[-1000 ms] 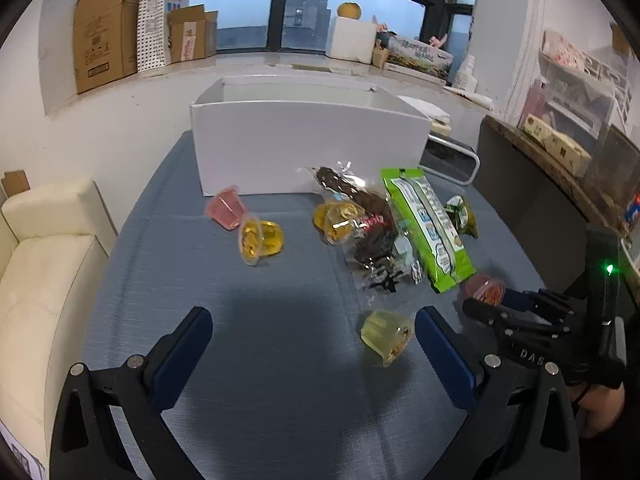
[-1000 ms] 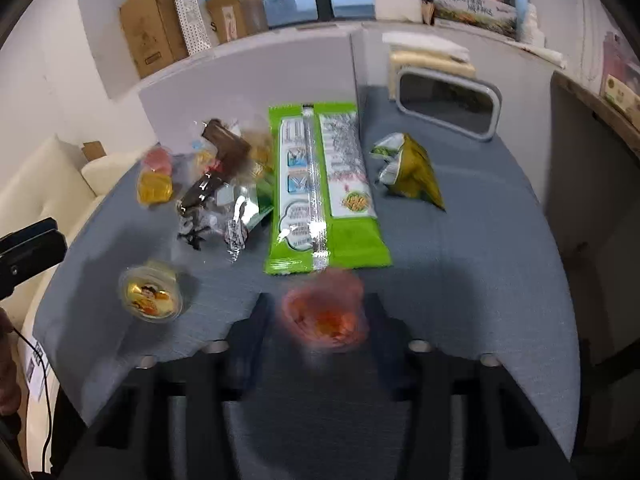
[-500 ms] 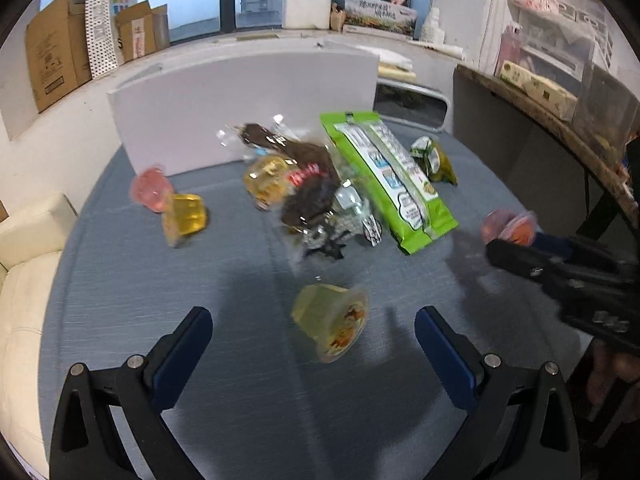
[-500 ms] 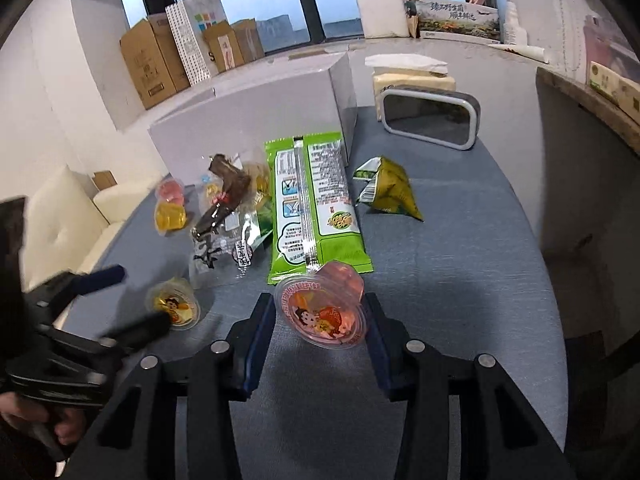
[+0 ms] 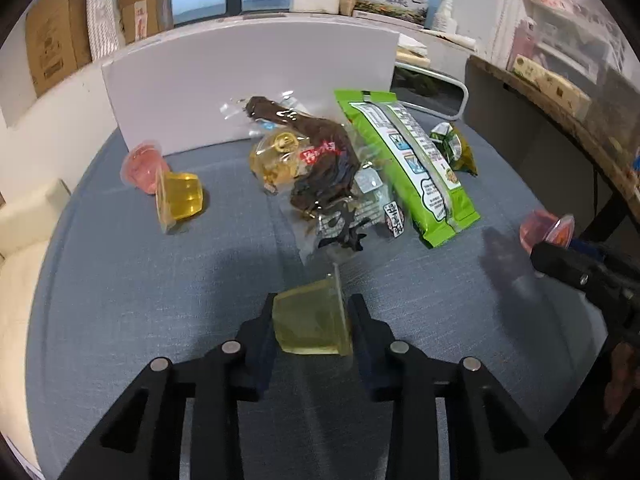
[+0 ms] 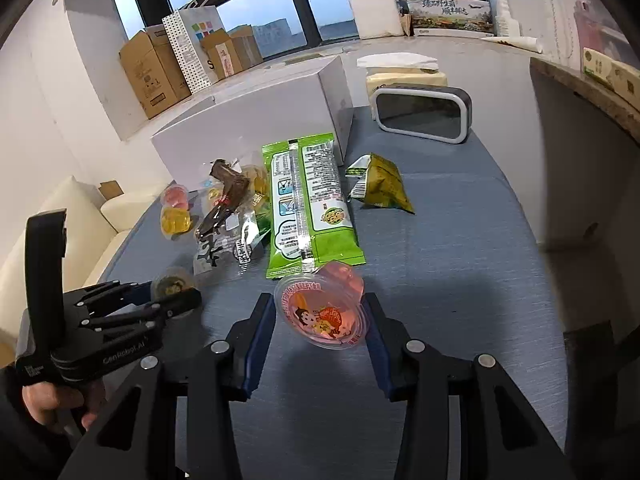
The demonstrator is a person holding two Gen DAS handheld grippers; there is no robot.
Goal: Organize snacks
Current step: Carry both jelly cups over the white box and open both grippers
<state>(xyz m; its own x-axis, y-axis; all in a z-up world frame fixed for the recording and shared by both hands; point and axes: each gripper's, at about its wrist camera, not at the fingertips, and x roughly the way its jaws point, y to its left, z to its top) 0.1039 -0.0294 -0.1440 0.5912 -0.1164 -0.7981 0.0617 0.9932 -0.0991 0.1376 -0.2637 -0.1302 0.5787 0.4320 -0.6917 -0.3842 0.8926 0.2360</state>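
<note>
My left gripper (image 5: 312, 320) is shut on a yellow jelly cup (image 5: 310, 322) low over the blue table. My right gripper (image 6: 320, 320) is shut on a pink jelly cup (image 6: 324, 308) held above the table; it also shows in the left wrist view (image 5: 544, 232). A white box (image 5: 248, 80) stands at the back. In front of it lie a pink jelly cup (image 5: 142, 166), a yellow jelly cup (image 5: 180, 200), a clear bag of dark snacks (image 5: 320, 176), a long green packet (image 5: 408, 168) and a small green-yellow packet (image 5: 454, 148).
A grey-framed mirror-like object (image 6: 420, 114) stands behind the box at the right. A cream sofa (image 6: 72, 216) is off the table's left edge. Cardboard boxes (image 6: 160, 68) line the window sill. A dark counter (image 5: 560, 120) runs along the right.
My left gripper has moved forward and closed on the yellow jelly cup, which lay loose on the table before. My right gripper has lifted the pink cup.
</note>
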